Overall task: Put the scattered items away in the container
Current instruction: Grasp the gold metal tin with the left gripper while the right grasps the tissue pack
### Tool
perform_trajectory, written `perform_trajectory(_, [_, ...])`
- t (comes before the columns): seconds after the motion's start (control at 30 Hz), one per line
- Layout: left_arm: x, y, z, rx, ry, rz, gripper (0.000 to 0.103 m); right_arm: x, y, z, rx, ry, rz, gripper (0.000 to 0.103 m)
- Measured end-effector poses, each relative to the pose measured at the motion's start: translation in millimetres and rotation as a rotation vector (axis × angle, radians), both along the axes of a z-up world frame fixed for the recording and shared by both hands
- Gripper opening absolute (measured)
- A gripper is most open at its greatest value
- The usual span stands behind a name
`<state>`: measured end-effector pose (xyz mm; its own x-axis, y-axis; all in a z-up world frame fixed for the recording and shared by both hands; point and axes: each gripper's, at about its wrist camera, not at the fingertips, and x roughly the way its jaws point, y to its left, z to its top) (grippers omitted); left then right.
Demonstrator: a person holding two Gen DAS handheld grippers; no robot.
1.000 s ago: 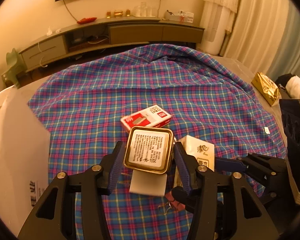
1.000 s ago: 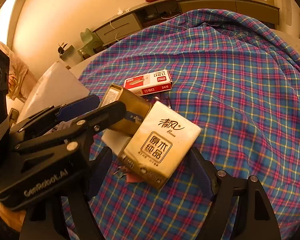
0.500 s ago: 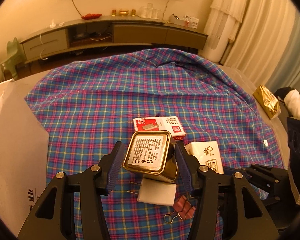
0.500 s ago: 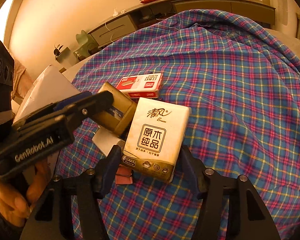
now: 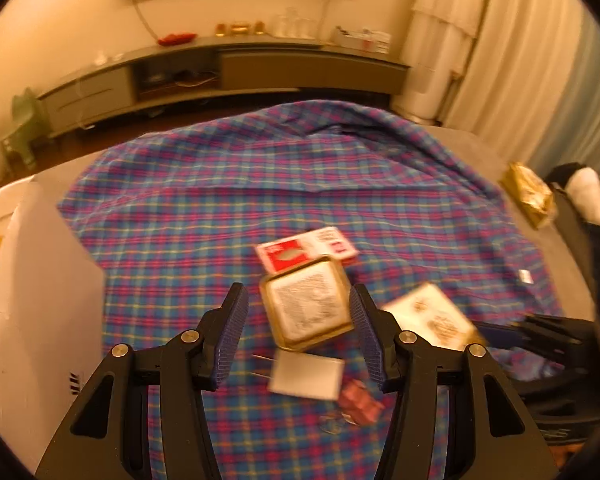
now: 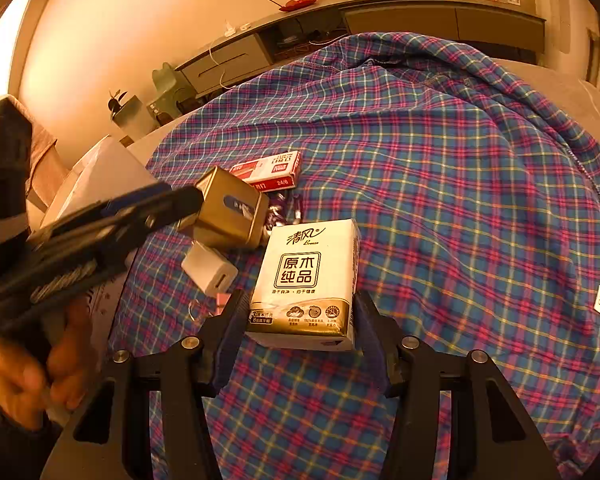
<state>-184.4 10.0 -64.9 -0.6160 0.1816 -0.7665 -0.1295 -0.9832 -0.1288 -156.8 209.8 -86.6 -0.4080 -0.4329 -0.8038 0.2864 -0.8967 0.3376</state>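
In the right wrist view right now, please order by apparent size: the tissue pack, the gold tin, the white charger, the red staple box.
1. tissue pack, though it is nearest the camera
2. gold tin
3. red staple box and white charger: too alike to rank, and the box lies farther away

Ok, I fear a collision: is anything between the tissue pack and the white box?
Yes. The left gripper, clamped on the gold tin, hangs between the tissue pack and the white box.
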Motion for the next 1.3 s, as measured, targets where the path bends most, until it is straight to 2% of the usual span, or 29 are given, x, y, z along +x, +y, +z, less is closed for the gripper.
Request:
perform_trajectory(0.17, [-8, -18, -11, 0.146, -0.017, 0.04, 0.061, 7, -3, -4, 0.027, 0.004, 0.04, 0.055])
perform_trajectory(0.33, [-9, -10, -13, 0.183, -0.022, 0.018, 0.062, 7, -3, -6, 0.031, 0.004, 0.047, 0.055])
perform_trajectory(0.5, [-11, 5, -3, 0.132, -0.041, 0.051, 0.063, 7, -6, -8, 0.034, 0.002, 0.052, 0.055])
perform_trajectory(0.6, [-11, 14, 1, 0.076, -0.031, 0.061, 0.063, 8, -9, -8, 0.035, 0.003, 0.06, 0.055])
perform_trajectory(0.67, [-14, 18, -6, 0.026, -0.063, 0.076, 0.063, 8, -10, -8, 0.039, 0.005, 0.065, 0.055])
perform_trajectory(0.77, [-19, 16, -25, 0.019, -0.119, 0.107, 0.063, 10, -12, -8, 0.051, 0.019, 0.07, 0.054])
perform_trajectory(0.8, [-20, 13, -31, 0.023, -0.134, 0.117, 0.062, 10, -13, -6, 0.059, 0.028, 0.071, 0.052])
perform_trajectory(0.87, [-21, 8, -38, 0.054, -0.139, 0.123, 0.058, 11, -13, -3, 0.069, 0.043, 0.073, 0.03])
perform_trajectory(0.9, [-21, 6, -37, 0.063, -0.136, 0.125, 0.053, 12, -13, -1, 0.065, 0.047, 0.076, 0.029])
perform_trajectory(1.07, [-16, 7, -30, 0.072, -0.11, 0.12, 0.052, 13, -13, 1, 0.054, 0.05, 0.094, 0.026])
perform_trajectory(1.17, [-13, 13, -25, 0.069, -0.108, 0.116, 0.052, 12, -13, -1, 0.036, 0.046, 0.095, 0.031])
perform_trajectory(1.23, [-12, 14, -25, 0.065, -0.111, 0.125, 0.052, 10, -17, -2, 0.032, 0.044, 0.101, 0.058])
perform_trajectory(1.3, [-10, 11, -24, 0.068, -0.114, 0.145, 0.052, 8, -26, -2, 0.05, 0.064, 0.107, 0.065])
